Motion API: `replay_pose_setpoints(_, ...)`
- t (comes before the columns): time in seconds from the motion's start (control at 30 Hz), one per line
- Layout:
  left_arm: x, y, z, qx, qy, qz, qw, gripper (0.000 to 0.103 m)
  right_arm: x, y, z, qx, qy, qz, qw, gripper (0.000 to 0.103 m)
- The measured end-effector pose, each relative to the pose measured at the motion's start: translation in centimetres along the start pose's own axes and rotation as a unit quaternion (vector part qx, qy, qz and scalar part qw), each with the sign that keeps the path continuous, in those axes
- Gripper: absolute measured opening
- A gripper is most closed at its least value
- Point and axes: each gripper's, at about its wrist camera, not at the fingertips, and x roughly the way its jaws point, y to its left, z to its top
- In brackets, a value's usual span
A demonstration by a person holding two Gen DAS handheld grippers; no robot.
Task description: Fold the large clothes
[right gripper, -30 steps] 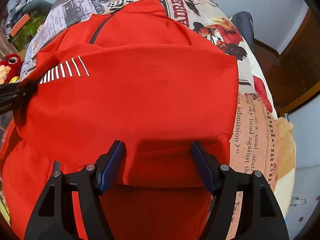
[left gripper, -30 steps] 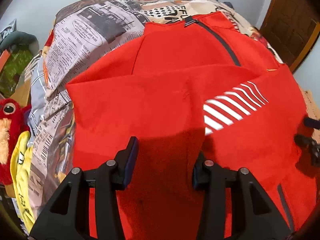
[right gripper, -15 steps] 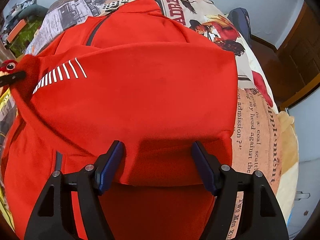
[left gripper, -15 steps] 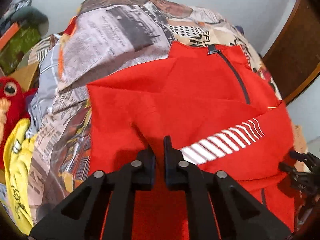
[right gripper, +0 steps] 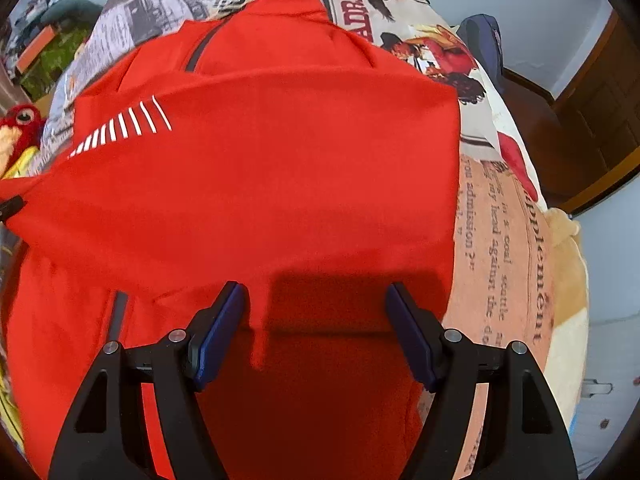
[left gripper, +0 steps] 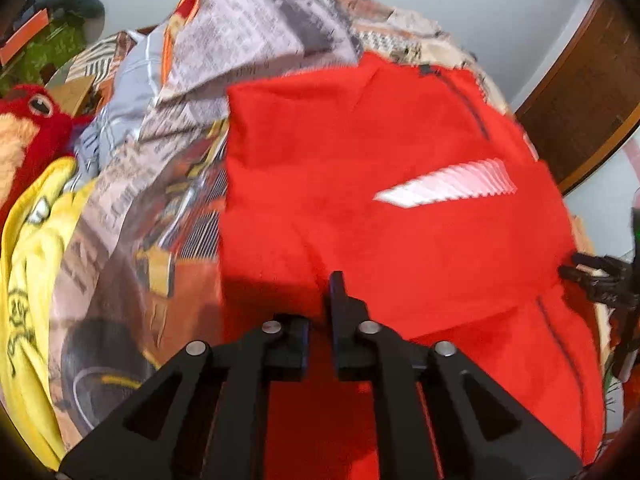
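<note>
Left wrist view first: the left gripper has its jaws drawn nearly together with red cloth pinched between them, though they are easing open a touch at this moment, so the hold looks light. What it grips is the red jacket, spread across a bed covered in a newspaper-print bedsheet, with the fold of cloth rising at the tips. A sleeve with white stripes lies folded across the body, and the dark zip runs up towards the collar at the far end. To the left sit a red plush toy and a yellow garment, off the work area. At the right edge the other tool just shows, dark and blurred. Over to the right wrist view: the right gripper stands wide, blue pads well apart and nothing caught between them, hovering just above the jacket's near part; whether the pads touch the cloth cannot be told. The jacket fills this view, its folded right edge running straight beside the printed sheet. This looks a soft, fleecy, fairly thick fabric, limp rather than stiff, likely to drag and bunch if pulled by one point. The sound places to hold are the hem corners or a folded edge, one tool at each, so the panel lifts flat.
</note>
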Motion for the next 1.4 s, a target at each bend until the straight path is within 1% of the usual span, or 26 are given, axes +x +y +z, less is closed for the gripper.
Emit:
replay_pose_setpoints(0.03,0.2,0.2,-0.4,-0.001,0.007,0.010,0.9999,0.018,-0.2,0.2,-0.3,-0.003,0.000,-0.004,1.000,0.070)
replay_pose_setpoints(0.07,0.4,0.3,-0.7,0.001,0.017,0.030,0.9994,0.023,-0.5,0.3,-0.4,-0.005,0.000,-0.005,1.000,0.070)
replay_pose_setpoints(0.13,0.5,0.7,-1.3,0.010,0.030,0.058,0.9978,0.031,-1.0,0.5,-0.8,-0.009,0.001,-0.004,1.000,0.070)
replay_pose_setpoints(0.23,-0.3,1.5,-2.0,0.019,0.036,0.090,0.9951,0.032,-2.2,0.6,-1.4,-0.012,-0.002,-0.003,1.000,0.070)
replay_pose_setpoints(0.33,-2.0,1.9,-2.2,0.030,0.031,0.105,0.9936,0.033,-3.4,0.6,-1.7,-0.020,-0.011,-0.006,1.000,0.070)
replay_pose_setpoints(0.4,-3.8,1.9,-1.9,0.035,0.017,0.106,0.9936,0.039,-4.3,0.5,-1.7,-0.026,-0.022,-0.011,0.999,0.070)
replay_pose_setpoints(0.43,-4.6,1.8,-1.6,0.038,0.008,0.107,0.9935,0.043,-4.5,0.3,-1.5,-0.028,-0.027,-0.013,0.999,0.070)
replay_pose_setpoints(0.53,-7.2,1.0,-0.4,0.061,-0.021,0.105,0.9924,0.045,-6.3,-0.1,-0.7,-0.030,-0.054,-0.024,0.998,0.070)
replay_pose_setpoints(0.6,-9.2,0.0,0.8,0.077,-0.048,0.098,0.9911,0.049,-7.1,-0.4,0.2,-0.030,-0.069,-0.028,0.997,0.070)
replay_pose_setpoints(0.63,-9.8,-0.4,1.4,0.082,-0.057,0.096,0.9903,0.053,-7.8,-0.6,0.8,-0.029,-0.081,-0.027,0.996,0.070)
replay_pose_setpoints(0.67,-10.6,-1.1,2.1,0.090,-0.071,0.096,0.9888,0.056,-8.2,-0.8,1.4,-0.027,-0.091,-0.026,0.995,0.070)
replay_pose_setpoints(0.7,-11.3,-1.9,2.8,0.099,-0.085,0.095,0.9869,0.056,-8.7,-1.0,2.0,-0.024,-0.100,-0.025,0.994,0.070)
replay_pose_setpoints(0.8,-12.0,-4.0,5.3,0.122,-0.110,0.093,0.9821,0.062,-9.7,-1.4,4.2,-0.020,-0.124,-0.023,0.992,0.070)
replay_pose_setpoints(0.83,-11.9,-4.5,5.9,0.127,-0.115,0.091,0.9810,0.065,-10.0,-1.5,5.0,-0.019,-0.130,-0.022,0.991,0.070)
replay_pose_setpoints(0.87,-11.6,-5.2,6.9,0.132,-0.120,0.089,0.9799,0.070,-10.1,-1.6,5.9,-0.017,-0.137,-0.021,0.990,0.070)
replay_pose_setpoints(0.9,-11.2,-6.0,7.7,0.138,-0.123,0.090,0.9786,0.071,-10.2,-1.8,6.7,-0.016,-0.144,-0.020,0.989,0.070)
replay_pose_setpoints(1.0,-9.4,-7.8,9.9,0.136,-0.131,0.088,0.9781,0.072,-10.0,-2.1,8.7,-0.016,-0.157,-0.017,0.987,0.070)
replay_pose_setpoints(1.1,-6.9,-9.2,12.2,0.133,-0.125,0.061,0.9812,0.072,-9.0,-2.4,10.9,-0.006,-0.166,-0.001,0.986,0.070)
replay_pose_setpoints(1.23,-3.1,-10.4,14.7,0.136,-0.114,0.052,0.9826,0.072,-7.0,-2.3,13.2,0.003,-0.172,0.023,0.985,0.070)
replay_pose_setpoints(1.33,-0.1,-10.3,16.7,0.132,-0.103,0.054,0.9843,0.072,-4.8,-2.1,15.2,-0.005,-0.167,0.025,0.986,0.070)
replay_pose_setpoints(1.4,1.9,-9.9,18.1,0.124,-0.091,0.051,0.9867,0.072,-3.0,-2.0,16.6,-0.017,-0.164,0.011,0.986,0.070)
